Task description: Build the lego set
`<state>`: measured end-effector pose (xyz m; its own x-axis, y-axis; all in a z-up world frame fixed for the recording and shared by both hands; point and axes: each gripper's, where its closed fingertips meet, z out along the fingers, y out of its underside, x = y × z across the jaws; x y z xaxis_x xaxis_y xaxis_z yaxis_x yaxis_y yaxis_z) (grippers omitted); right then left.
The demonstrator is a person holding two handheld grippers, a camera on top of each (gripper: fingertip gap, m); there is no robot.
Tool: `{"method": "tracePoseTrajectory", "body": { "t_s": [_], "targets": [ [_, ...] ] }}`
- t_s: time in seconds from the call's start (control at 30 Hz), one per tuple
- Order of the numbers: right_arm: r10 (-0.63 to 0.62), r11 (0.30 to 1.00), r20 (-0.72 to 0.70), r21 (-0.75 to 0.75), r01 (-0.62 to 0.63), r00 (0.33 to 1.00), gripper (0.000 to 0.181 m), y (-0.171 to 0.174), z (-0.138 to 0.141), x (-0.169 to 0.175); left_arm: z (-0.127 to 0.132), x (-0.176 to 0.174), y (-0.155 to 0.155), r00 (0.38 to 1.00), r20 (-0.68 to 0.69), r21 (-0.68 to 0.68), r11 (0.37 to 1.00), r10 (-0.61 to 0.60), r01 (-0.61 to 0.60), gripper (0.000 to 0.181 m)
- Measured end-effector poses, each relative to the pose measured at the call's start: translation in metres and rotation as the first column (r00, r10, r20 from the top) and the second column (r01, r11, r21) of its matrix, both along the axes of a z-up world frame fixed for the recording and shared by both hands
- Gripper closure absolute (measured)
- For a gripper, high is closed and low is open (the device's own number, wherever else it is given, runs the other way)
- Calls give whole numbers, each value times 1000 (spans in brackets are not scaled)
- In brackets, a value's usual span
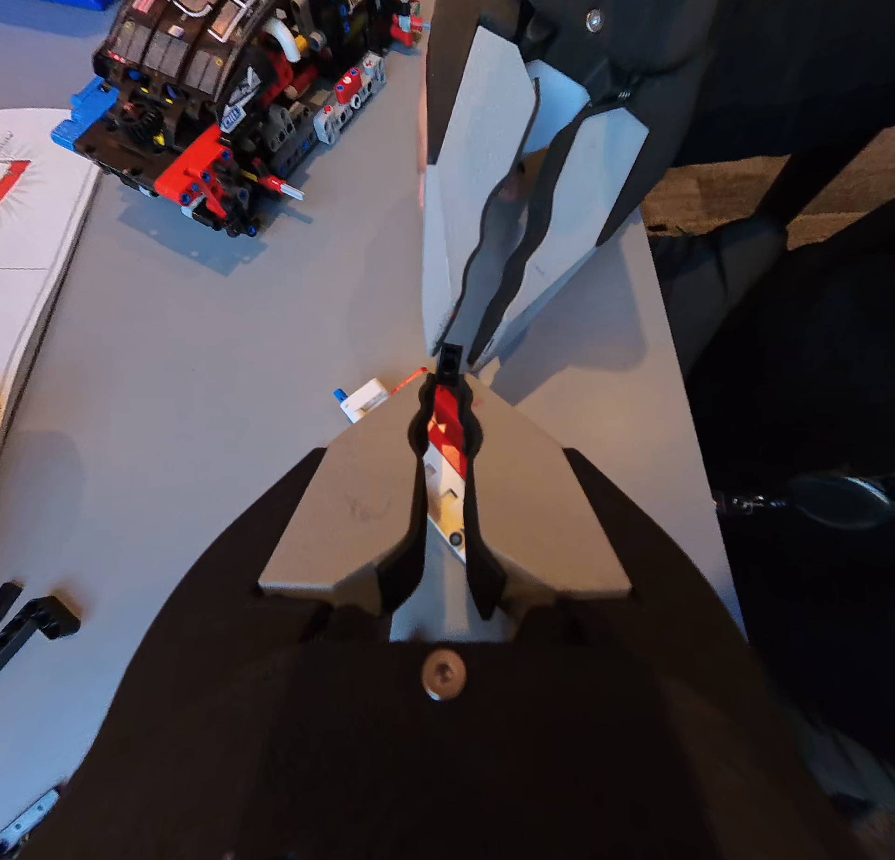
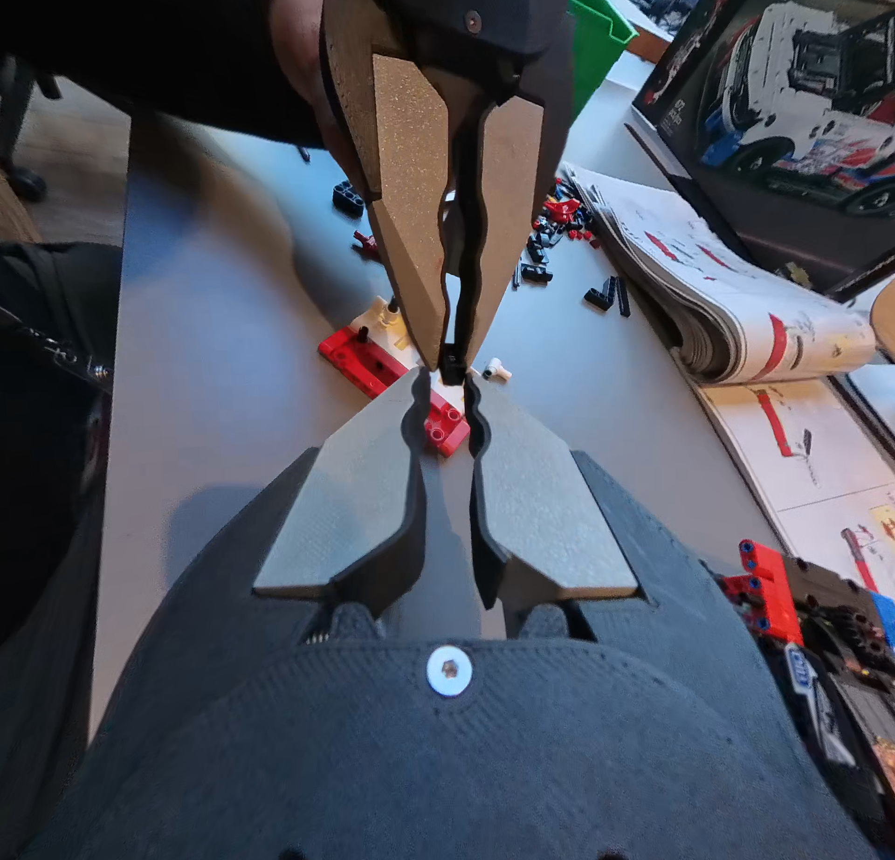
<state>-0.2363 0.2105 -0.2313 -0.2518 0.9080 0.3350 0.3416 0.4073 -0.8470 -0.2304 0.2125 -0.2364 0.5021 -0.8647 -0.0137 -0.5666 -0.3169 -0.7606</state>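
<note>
My left gripper (image 1: 449,377) is shut on a small black lego piece (image 1: 449,359), pinched at its very tips and held just above the table. In the right wrist view the left gripper (image 2: 453,352) comes down from the top with the same black piece (image 2: 453,371). My right gripper (image 2: 444,376) meets it tip to tip, jaws slightly apart on either side of the piece; it also shows in the left wrist view (image 1: 457,355). A red and white lego panel (image 2: 361,358) lies flat on the table under both grippers, also seen between my left fingers (image 1: 448,425).
The part-built black and red model car (image 1: 218,110) sits far left, also (image 2: 823,643). Open instruction booklets (image 2: 726,313), the set's box (image 2: 799,86), a heap of loose pieces (image 2: 557,236), a white connector (image 2: 497,368) and black beams (image 1: 38,614) lie around. The table edge (image 1: 678,352) is close. Both grippers' tips are close together, under 4 cm apart.
</note>
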Motion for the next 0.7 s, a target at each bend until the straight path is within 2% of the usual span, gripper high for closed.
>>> {"method": "tracePoseTrajectory", "body": {
  "t_s": [0.23,0.47,0.7],
  "targets": [
    [-56,994,0,-89,56,998,167,10,7,7,0,-5,5,999,9,6,999,39,-39,176],
    [-47,997,44,-58,50,998,168,3,2,5,-10,-1,0,995,-104,29,1000,-8,11,176],
    [-28,1000,82,-8,29,996,171,-1,-7,3,-13,2,1,987,-154,49,998,-38,47,176]
  ]
}}
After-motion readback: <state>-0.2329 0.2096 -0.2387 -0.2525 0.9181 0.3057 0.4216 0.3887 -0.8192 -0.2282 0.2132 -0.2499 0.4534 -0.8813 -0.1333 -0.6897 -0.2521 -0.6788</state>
